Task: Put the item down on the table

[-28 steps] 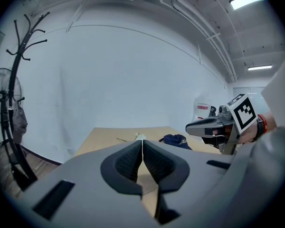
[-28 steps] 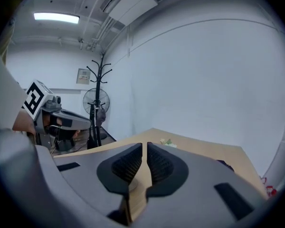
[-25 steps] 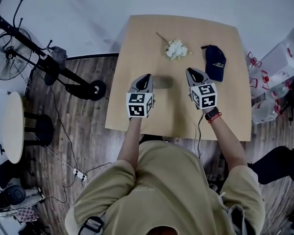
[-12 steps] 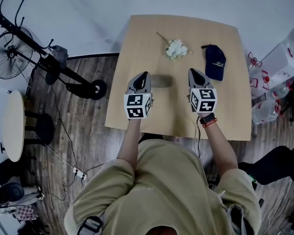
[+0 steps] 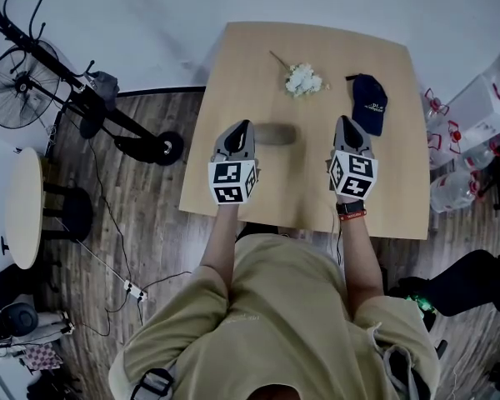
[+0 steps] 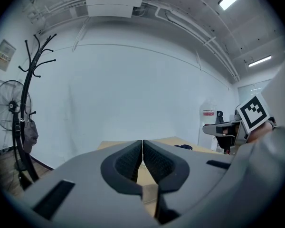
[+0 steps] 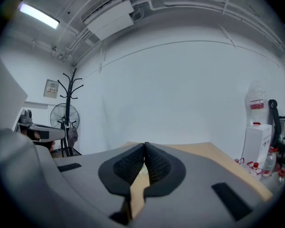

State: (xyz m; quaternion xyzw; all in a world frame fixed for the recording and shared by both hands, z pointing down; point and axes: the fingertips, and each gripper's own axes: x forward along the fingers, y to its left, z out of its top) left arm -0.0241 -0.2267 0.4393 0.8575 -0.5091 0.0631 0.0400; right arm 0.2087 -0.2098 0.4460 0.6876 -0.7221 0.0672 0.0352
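2 grippers over near part of tabletop point(image 5: 292, 190), both empty. L gripper point(image 5: 243, 128): fingers point(image 6: 128, 161) pressed together, nothing betw. Grey-olive roll point(image 5: 276, 133) lies on tabletop just R of L fingers; contact can't tell. White flower bunch point(image 5: 302, 80) lies ahead, betw the two sets of fingers. R gripper point(image 5: 345, 123): fingers point(image 7: 157, 166) pressed together, nothing held. Dark cap point(image 5: 368, 102) flat on tabletop just ahead-R of R fingers. Which one is the task item: can't tell; all 3 rest on tabletop.
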